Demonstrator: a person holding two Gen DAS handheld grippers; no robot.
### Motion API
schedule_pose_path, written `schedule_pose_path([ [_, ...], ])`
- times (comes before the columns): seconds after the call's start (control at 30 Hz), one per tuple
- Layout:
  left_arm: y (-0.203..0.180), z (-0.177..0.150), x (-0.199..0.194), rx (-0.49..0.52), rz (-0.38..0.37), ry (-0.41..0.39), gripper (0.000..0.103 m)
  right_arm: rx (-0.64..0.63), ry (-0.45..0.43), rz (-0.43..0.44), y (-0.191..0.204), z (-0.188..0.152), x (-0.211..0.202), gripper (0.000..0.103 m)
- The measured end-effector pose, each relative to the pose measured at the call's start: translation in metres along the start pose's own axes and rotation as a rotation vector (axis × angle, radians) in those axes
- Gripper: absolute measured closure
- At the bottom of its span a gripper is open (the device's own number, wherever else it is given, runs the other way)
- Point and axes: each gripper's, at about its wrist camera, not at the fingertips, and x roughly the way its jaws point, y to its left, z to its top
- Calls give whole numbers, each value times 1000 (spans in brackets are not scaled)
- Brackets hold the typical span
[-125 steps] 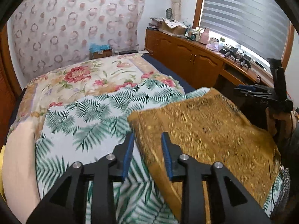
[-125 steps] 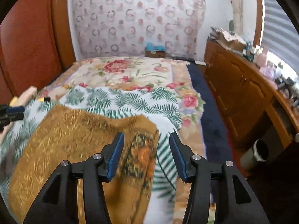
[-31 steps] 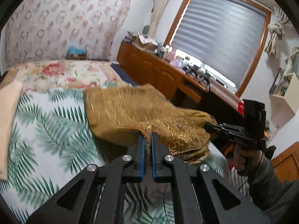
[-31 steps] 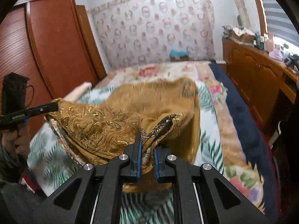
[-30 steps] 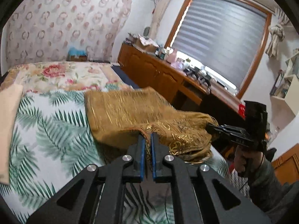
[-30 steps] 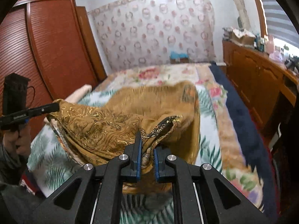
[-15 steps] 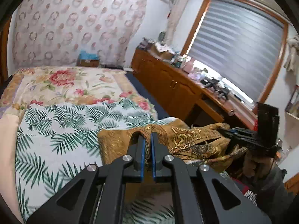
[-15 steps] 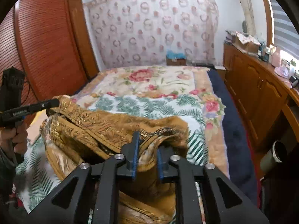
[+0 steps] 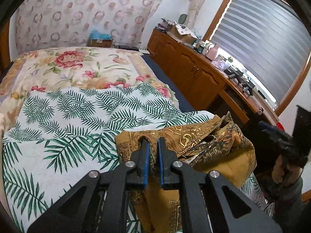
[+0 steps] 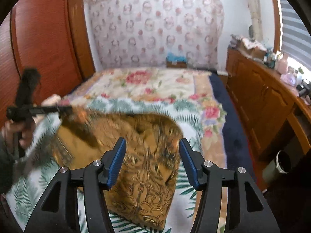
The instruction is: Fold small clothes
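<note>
Our left gripper (image 9: 153, 147) was clenched on an edge of the golden cloth (image 10: 143, 167), our right gripper (image 10: 151, 156) stood open above it, and the cloth lay bunched on the palm-leaf sheet (image 9: 64, 120) of the bed (image 9: 73, 66).

Gold-printed brown cloth garment (image 9: 204, 136), faint metallic sheen. Palm-leaf bedsheet (image 9: 77, 116): matt woven cloth. Left gripper (image 9: 153, 151): matt black plastic, blue ribbed pads (image 9: 146, 159), bright metal screws. Cabinet (image 9: 194, 71): glossy varnished wood.
</note>
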Motion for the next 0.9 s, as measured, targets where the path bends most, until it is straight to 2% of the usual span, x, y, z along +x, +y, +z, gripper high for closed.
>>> schedule_pose_path([
  [0.03,-1,0,-1,8,-1,2,93,5,26,2,-1,-4,10,46],
  [0.1,-2,0,-9,19,8,-13,81,21,53,32,-2,-8,20,46],
  [0.2,-3,1,-28,42,17,-70,75,33,76,72,-5,-10,29,49],
  [0.27,-1,3,-35,54,11,-79,73,37,96,99,-5,-9,33,62],
  [0.3,-1,3,-36,58,8,-76,71,31,101,115,-3,-8,34,79],
  [0.33,-2,3,-37,63,6,-72,70,19,105,122,-1,-8,34,90],
  [0.43,-5,0,-34,88,1,-50,68,-19,88,141,7,-4,29,102],
  [0.53,-6,-4,-27,107,6,-29,67,-27,39,116,10,1,22,103],
  [0.63,-5,-7,-22,101,4,-12,66,-17,-29,52,5,11,15,103],
  [0.7,-4,-7,-21,98,4,-10,66,-16,-59,-20,0,20,18,103],
  [0.77,-2,-7,-19,93,7,-4,65,-33,-53,-96,-1,24,28,103],
  [0.9,0,-7,-11,85,18,16,65,-34,15,-130,-8,19,55,103],
])
